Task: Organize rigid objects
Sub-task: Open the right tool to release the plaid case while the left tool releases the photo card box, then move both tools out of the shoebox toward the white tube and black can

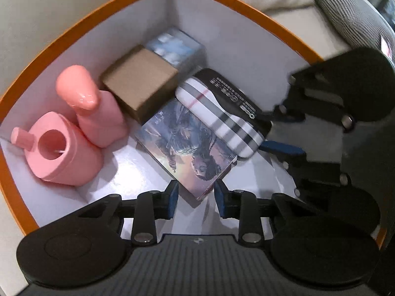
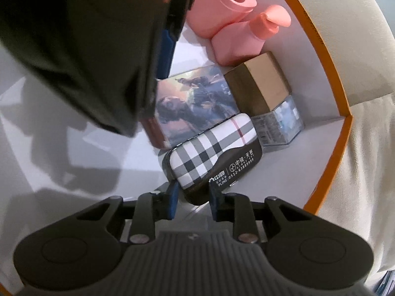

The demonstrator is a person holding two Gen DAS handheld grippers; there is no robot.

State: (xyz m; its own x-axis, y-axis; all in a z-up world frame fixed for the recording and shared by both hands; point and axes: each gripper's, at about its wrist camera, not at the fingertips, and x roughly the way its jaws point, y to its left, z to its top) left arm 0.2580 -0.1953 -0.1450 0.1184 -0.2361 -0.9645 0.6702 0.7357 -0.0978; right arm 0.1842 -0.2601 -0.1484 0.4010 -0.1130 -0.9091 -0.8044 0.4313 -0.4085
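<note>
The picture box (image 1: 187,145) lies flat on the floor of the orange-rimmed box (image 1: 81,28), with its near corner between the pads of the left gripper (image 1: 196,201). The pads stand narrow on either side of that corner, seemingly touching it, though a firm pinch cannot be confirmed. At two o'clock from it, the checked tin (image 2: 212,153) leans on the picture box's edge, and the right gripper (image 2: 193,201) has its pads narrow around the tin's dark end, seemingly closed on it.

To do this step well, I would judge that each box should be set down flat and square to its neighbours, pushed snug against the row instead of dropped at an angle. The tin is tilted, so it needs lowering until its base meets the floor before it is let go. The two grippers sit close together, so one should clear out before the other shifts.

Counted: one picture box, one checked tin, one brown carton (image 1: 140,83) at eleven o'clock from the picture box, one clear blue box (image 1: 176,46) behind that, and two pink bottles (image 1: 97,113) at nine o'clock.
</note>
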